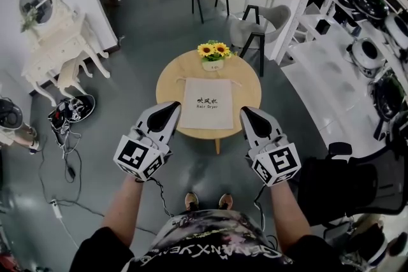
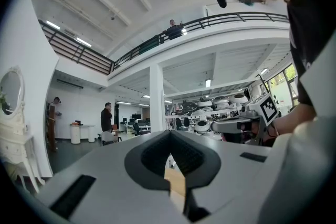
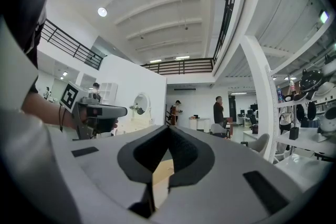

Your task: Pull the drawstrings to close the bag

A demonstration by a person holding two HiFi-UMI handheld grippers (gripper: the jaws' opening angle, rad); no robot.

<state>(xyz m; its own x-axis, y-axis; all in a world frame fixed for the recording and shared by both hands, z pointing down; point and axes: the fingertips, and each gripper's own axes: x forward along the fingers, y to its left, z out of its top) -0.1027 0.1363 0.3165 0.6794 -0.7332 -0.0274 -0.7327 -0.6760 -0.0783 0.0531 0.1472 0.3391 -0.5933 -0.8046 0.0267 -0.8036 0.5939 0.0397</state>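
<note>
The grey-and-white left gripper (image 1: 169,109) and right gripper (image 1: 248,113), fingers clenched on nothing, hover near the round wooden worktop (image 1: 168,85), where the beige cloth drawstring bag (image 1: 207,103) lies flat mid-surface; it should handle soft and light, best taken by the thin drawstrings (image 1: 237,82) at its far corners.

Bag (image 1: 206,103) on table (image 1: 168,87); flowerpot (image 1: 213,63) behind bag.

The left gripper (image 2: 169,135) points, jaws closed (tips touching), toward a white pillar (image 2: 156,99).
</note>
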